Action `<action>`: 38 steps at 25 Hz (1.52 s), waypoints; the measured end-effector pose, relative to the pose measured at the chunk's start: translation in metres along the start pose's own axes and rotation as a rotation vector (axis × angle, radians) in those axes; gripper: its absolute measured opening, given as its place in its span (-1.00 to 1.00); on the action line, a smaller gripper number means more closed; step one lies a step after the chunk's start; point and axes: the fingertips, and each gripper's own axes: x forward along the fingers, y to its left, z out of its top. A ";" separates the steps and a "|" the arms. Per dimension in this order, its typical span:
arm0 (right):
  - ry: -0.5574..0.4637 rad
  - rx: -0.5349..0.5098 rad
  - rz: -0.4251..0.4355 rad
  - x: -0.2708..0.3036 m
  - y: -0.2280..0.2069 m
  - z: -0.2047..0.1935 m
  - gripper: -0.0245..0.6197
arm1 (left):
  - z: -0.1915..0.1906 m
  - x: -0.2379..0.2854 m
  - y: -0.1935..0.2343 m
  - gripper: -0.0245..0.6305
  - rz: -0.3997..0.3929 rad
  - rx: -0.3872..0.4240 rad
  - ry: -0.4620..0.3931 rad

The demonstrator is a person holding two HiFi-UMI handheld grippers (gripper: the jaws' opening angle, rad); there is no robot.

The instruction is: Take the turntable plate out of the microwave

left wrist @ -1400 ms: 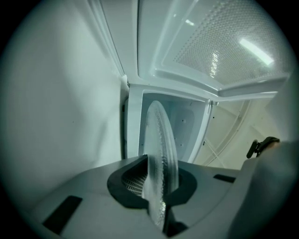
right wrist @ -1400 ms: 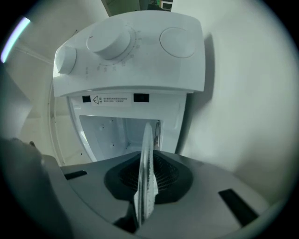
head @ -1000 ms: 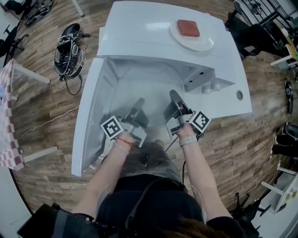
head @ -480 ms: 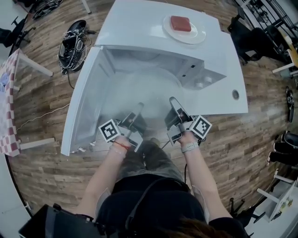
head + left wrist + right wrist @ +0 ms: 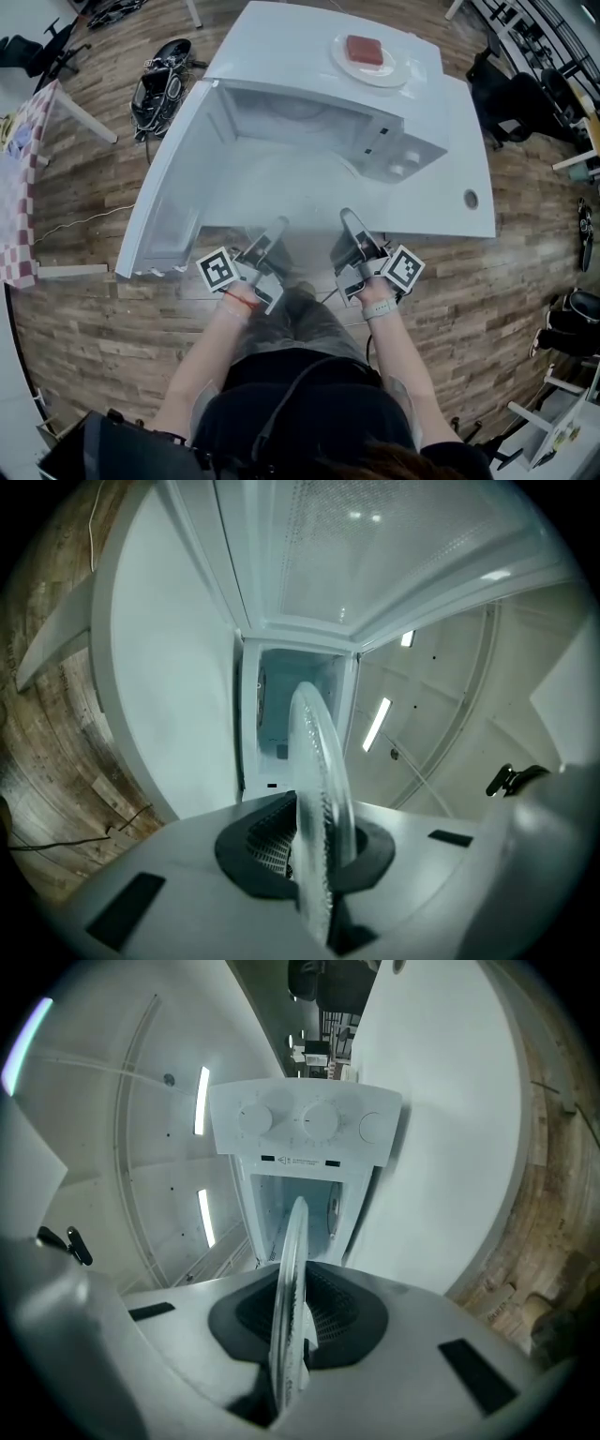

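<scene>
The clear glass turntable plate (image 5: pixel 302 192) hangs level in front of the open white microwave (image 5: pixel 309 56), barely visible in the head view. My left gripper (image 5: pixel 278 225) is shut on its near left rim, and my right gripper (image 5: pixel 347 217) on its near right rim. In the left gripper view the plate (image 5: pixel 319 752) stands edge-on between the dark pads of the left gripper (image 5: pixel 314 850). The right gripper view shows the same rim (image 5: pixel 291 1251) pinched in the right gripper (image 5: pixel 291 1335), with the microwave's knob panel (image 5: pixel 305 1121) beyond.
The microwave door (image 5: pixel 173 178) swings wide open to the left. A white dish (image 5: pixel 389 73) with a red block (image 5: pixel 365 49) sits on top of the microwave. The white table (image 5: pixel 459 169) extends right. Cables and gear (image 5: pixel 159 84) lie on the wooden floor; a checkered table (image 5: pixel 23 187) stands at far left.
Both grippers have drawn back toward the person with the glass plate held between them, so the plate has come further out of the microwave cavity. Both grips are unchanged.
</scene>
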 end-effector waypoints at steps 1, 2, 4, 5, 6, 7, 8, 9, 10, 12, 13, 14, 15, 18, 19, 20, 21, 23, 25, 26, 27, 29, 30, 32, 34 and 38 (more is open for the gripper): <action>0.007 -0.001 0.003 -0.002 0.001 -0.001 -0.80 | -0.002 -0.002 -0.001 -0.82 0.000 0.000 -0.004; 0.014 0.000 0.004 -0.003 0.002 -0.003 -0.80 | -0.004 -0.005 -0.001 -0.82 0.001 -0.001 -0.009; 0.026 0.008 0.005 -0.008 0.002 -0.008 -0.80 | -0.008 -0.010 -0.003 -0.82 0.008 0.002 -0.016; 0.032 0.015 0.006 -0.010 0.002 -0.010 -0.80 | -0.011 -0.013 -0.004 -0.82 0.012 0.004 -0.019; 0.037 0.021 0.007 -0.013 0.002 -0.012 -0.80 | -0.013 -0.015 -0.006 -0.82 0.014 0.006 -0.021; 0.042 0.024 0.009 -0.015 0.003 -0.013 -0.80 | -0.015 -0.017 -0.007 -0.82 0.016 0.008 -0.023; 0.047 0.027 0.012 -0.016 0.004 -0.014 -0.80 | -0.017 -0.019 -0.009 -0.82 0.016 0.009 -0.026; 0.051 0.029 0.015 -0.018 0.005 -0.015 -0.80 | -0.018 -0.021 -0.010 -0.82 0.016 0.009 -0.030; 0.055 0.030 0.017 -0.019 0.006 -0.016 -0.80 | -0.020 -0.022 -0.011 -0.82 0.016 0.009 -0.034; 0.066 0.027 0.020 -0.021 0.008 -0.018 -0.80 | -0.022 -0.025 -0.013 -0.82 0.014 0.008 -0.039; 0.073 0.024 0.021 -0.022 0.010 -0.018 -0.80 | -0.023 -0.026 -0.014 -0.82 0.012 0.009 -0.039; 0.079 0.022 0.023 -0.022 0.011 -0.019 -0.80 | -0.024 -0.027 -0.015 -0.82 0.011 0.012 -0.036; 0.086 0.021 0.024 -0.022 0.012 -0.020 -0.80 | -0.024 -0.028 -0.016 -0.82 0.012 0.018 -0.030; 0.093 0.031 0.028 -0.024 0.015 -0.023 -0.80 | -0.023 -0.029 -0.021 -0.82 0.009 0.038 -0.013; 0.091 0.033 0.031 -0.024 0.016 -0.023 -0.80 | -0.023 -0.028 -0.023 -0.82 0.007 0.042 -0.011; 0.089 0.035 0.034 -0.024 0.017 -0.023 -0.80 | -0.023 -0.028 -0.025 -0.82 0.005 0.044 -0.011; 0.088 0.036 0.038 -0.023 0.018 -0.023 -0.80 | -0.023 -0.027 -0.027 -0.82 0.003 0.043 -0.014; 0.088 0.039 0.045 -0.022 0.021 -0.023 -0.80 | -0.022 -0.027 -0.029 -0.82 0.004 0.039 -0.019; 0.092 0.042 0.048 -0.021 0.022 -0.023 -0.80 | -0.022 -0.028 -0.029 -0.82 0.007 0.034 -0.023; 0.094 0.044 0.049 -0.020 0.022 -0.023 -0.80 | -0.021 -0.028 -0.030 -0.82 0.007 0.030 -0.026; 0.095 0.045 0.052 -0.019 0.023 -0.023 -0.80 | -0.021 -0.028 -0.031 -0.82 0.004 0.024 -0.032; 0.098 0.046 0.060 -0.018 0.025 -0.024 -0.80 | -0.020 -0.029 -0.032 -0.82 -0.001 0.015 -0.043; 0.100 0.044 0.062 -0.017 0.026 -0.024 -0.80 | -0.019 -0.030 -0.032 -0.82 -0.001 0.013 -0.047; 0.108 0.044 0.066 -0.016 0.027 -0.025 -0.80 | -0.018 -0.032 -0.033 -0.82 0.001 0.013 -0.053; 0.112 0.050 0.069 -0.015 0.028 -0.027 -0.80 | -0.018 -0.033 -0.034 -0.82 0.002 0.015 -0.057; 0.113 0.056 0.074 -0.016 0.028 -0.026 -0.80 | -0.019 -0.033 -0.035 -0.82 0.001 0.012 -0.067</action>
